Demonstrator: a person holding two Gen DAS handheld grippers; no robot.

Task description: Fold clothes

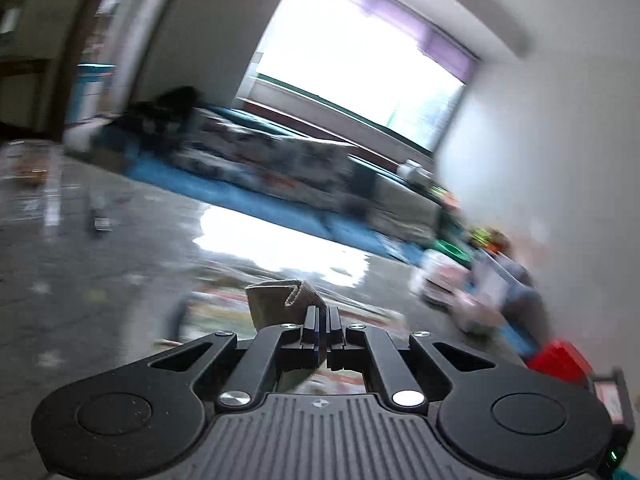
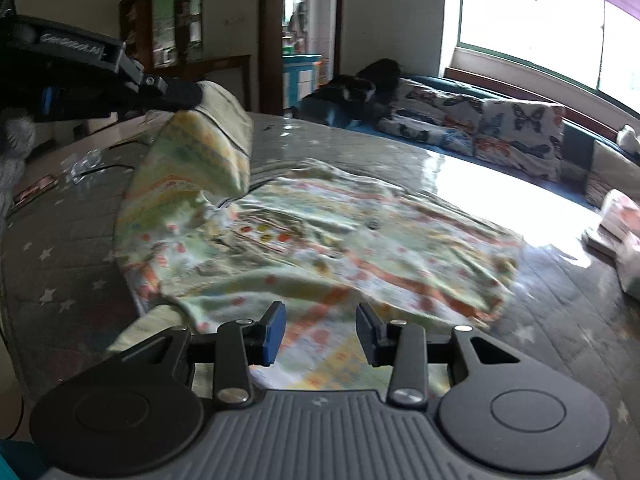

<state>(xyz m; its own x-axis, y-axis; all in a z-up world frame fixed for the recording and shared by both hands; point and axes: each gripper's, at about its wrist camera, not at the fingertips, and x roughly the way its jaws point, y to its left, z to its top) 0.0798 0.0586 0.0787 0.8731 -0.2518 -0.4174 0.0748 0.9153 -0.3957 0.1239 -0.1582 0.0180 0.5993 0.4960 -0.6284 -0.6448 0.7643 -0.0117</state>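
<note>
A pale green garment with orange and yellow print lies spread on the grey star-patterned mattress. My left gripper is shut on the garment's olive cuff; in the right wrist view it holds that sleeve lifted at the upper left, above the mattress. My right gripper is open and empty, low over the garment's near edge.
A butterfly-print cushion and a dark bundle lie along the window side. Pink and white items sit at the right. A red box is at the lower right of the left wrist view. A doorway is behind.
</note>
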